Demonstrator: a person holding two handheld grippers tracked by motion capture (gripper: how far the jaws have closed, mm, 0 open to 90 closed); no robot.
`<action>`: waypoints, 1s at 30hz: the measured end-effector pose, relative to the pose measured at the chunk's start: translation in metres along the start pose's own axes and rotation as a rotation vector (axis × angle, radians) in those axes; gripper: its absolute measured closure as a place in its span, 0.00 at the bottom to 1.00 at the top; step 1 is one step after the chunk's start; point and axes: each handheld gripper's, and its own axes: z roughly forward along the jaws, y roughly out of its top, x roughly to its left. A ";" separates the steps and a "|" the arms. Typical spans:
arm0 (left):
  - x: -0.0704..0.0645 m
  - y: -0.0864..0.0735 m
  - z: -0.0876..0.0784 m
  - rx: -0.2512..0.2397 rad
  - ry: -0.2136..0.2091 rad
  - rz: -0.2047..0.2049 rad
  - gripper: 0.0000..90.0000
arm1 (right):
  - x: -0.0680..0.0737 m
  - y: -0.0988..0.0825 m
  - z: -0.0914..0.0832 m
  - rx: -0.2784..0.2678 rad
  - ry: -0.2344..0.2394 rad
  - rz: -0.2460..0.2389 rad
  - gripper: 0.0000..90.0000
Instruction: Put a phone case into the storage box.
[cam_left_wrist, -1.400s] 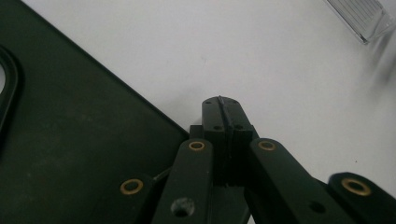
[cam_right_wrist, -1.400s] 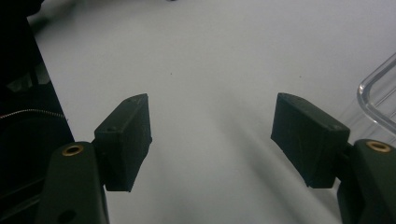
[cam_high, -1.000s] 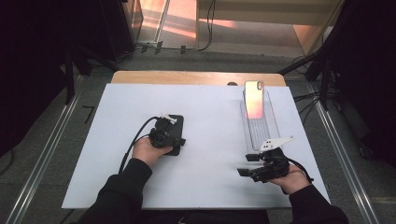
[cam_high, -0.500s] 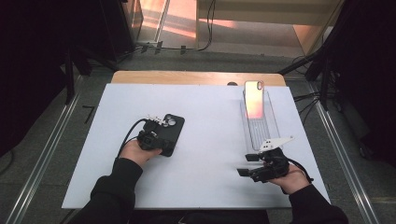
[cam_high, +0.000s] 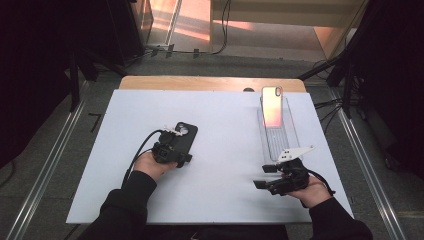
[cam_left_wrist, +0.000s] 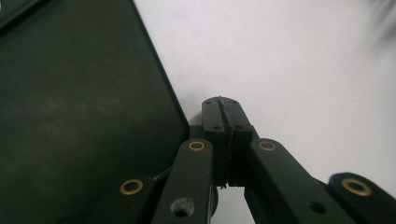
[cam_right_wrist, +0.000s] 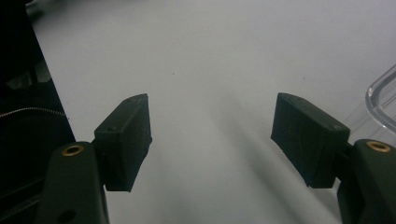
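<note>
Jaws of left gripper pressed together, empty; black phone case just beside them, cropped by frame edge. Right gripper jaws spread over bare white surface; clear tray corner cut off.

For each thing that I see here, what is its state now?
Left claw: shut, holding nothing, beside the black phone case.
Right claw: open, holding nothing.
Black phone case: lying flat on the white mat.
Phone: lying in the clear tray, untouched.
</note>
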 end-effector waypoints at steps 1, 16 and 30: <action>0.000 0.000 -0.001 0.003 0.002 -0.008 1.00 | 0.000 0.000 0.000 0.000 0.000 0.000 0.30; 0.004 -0.009 -0.032 -0.087 -0.072 -0.036 0.87 | 0.000 0.000 -0.001 -0.004 0.001 -0.002 0.30; -0.014 -0.042 -0.066 -0.235 -0.181 -0.023 0.42 | -0.002 0.000 -0.001 -0.005 -0.007 0.008 0.30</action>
